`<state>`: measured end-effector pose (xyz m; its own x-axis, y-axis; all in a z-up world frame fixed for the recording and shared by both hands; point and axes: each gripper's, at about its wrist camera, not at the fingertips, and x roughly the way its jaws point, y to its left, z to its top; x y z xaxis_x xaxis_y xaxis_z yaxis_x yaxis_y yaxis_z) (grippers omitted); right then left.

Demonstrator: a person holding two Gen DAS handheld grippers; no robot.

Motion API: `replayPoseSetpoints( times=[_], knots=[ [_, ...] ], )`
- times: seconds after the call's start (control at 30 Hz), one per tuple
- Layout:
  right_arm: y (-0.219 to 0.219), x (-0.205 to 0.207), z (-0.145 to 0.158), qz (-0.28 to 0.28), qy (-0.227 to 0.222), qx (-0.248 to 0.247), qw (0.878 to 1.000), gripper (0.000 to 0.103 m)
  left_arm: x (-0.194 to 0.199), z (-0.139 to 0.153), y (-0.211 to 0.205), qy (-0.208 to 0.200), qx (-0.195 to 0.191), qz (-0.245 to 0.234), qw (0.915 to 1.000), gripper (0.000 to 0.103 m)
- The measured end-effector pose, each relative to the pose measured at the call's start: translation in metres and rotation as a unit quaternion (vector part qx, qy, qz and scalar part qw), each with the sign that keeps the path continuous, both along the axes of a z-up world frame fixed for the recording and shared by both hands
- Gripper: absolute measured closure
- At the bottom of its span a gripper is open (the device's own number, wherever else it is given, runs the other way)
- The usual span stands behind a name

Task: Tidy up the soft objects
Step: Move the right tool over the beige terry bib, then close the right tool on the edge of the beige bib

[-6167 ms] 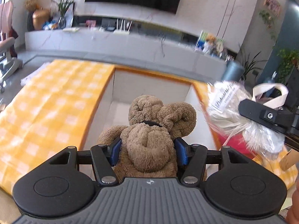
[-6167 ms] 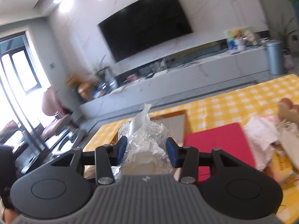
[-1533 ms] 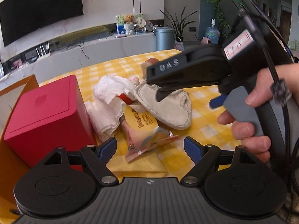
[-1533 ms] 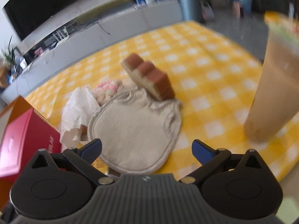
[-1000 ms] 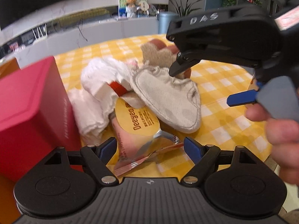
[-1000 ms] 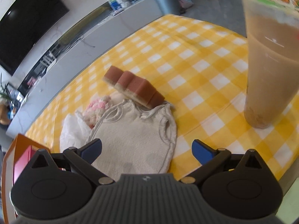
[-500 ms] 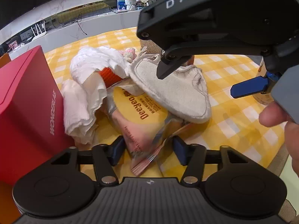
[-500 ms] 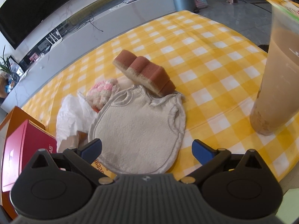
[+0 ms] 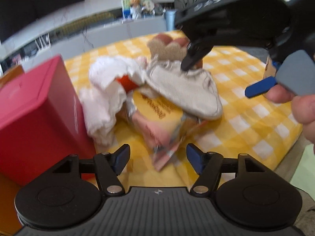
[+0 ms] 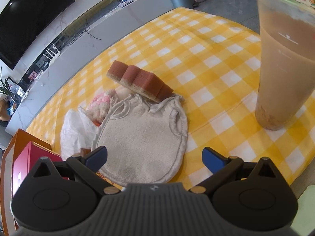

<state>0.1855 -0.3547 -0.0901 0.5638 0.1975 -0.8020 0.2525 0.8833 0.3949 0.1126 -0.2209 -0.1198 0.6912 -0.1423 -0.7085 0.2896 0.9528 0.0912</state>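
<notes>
The step in hand is judged to be the picking of the next soft item from the heap on the yellow checked tablecloth [image 10: 216, 45]. The left gripper [image 9: 158, 157] is held low over the near end of a pink and yellow snack packet [image 9: 159, 122], its jaws having just been opening again after a partial close; the packet's crimped tail lies between the blue pads [image 9: 122, 155] but is not pressed by either, so nothing is gripped. The right gripper [image 10: 154, 157] is spread wide over the beige bib [image 10: 141, 143], which is draped across the packet and the white crumpled cloth [image 10: 72, 129]; no contact with it can be made out.

Behind the bib a brown sponge [image 10: 137, 80] is propped, and a small pink knitted piece [image 10: 100, 102] is tucked beside it. A red box [image 9: 37, 122] stands just left of the heap, inside an orange-edged carton (only its rim is seen).

For the next move, a firmer closure on the packet is called for, further up than its thin tail. The bib rests on the packet, so it is likely to be dragged along unless it is lifted by the right gripper first. The tall filled cup [image 10: 283, 59] stands well apart to the right and should be kept clear of.
</notes>
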Motion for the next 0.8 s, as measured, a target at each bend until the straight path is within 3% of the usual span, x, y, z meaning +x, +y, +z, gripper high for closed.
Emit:
replayPoseSetpoints(
  times=[0.07, 0.17, 0.27, 0.5, 0.63, 0.8],
  knots=[
    [0.002, 0.002, -0.001, 0.003, 0.003, -0.001, 1.000, 0.003, 0.002, -0.001, -0.003, -0.009, -0.004, -0.018, 0.9998, 0.019],
    [0.003, 0.008, -0.007, 0.008, 0.017, 0.042, 0.999, 0.003, 0.011, -0.008, -0.005, 0.003, -0.007, -0.006, 0.9999, 0.019],
    [0.004, 0.013, -0.013, 0.000, 0.034, 0.070, 0.997, 0.003, 0.015, -0.010, -0.002, 0.006, -0.036, 0.001, 0.9993, 0.019],
    [0.020, 0.028, -0.020, 0.019, 0.061, 0.030, 0.998, 0.003, 0.010, -0.007, 0.008, -0.008, -0.048, 0.000, 0.9988, 0.017],
    [0.026, 0.030, -0.016, 0.028, 0.046, 0.032, 0.998, 0.003, 0.009, -0.007, 0.011, -0.008, -0.051, 0.003, 0.9987, 0.016],
    [0.043, 0.036, -0.018, 0.060, 0.048, -0.040, 0.996, 0.005, 0.009, -0.007, 0.009, -0.007, -0.051, 0.000, 0.9987, 0.016]
  ],
)
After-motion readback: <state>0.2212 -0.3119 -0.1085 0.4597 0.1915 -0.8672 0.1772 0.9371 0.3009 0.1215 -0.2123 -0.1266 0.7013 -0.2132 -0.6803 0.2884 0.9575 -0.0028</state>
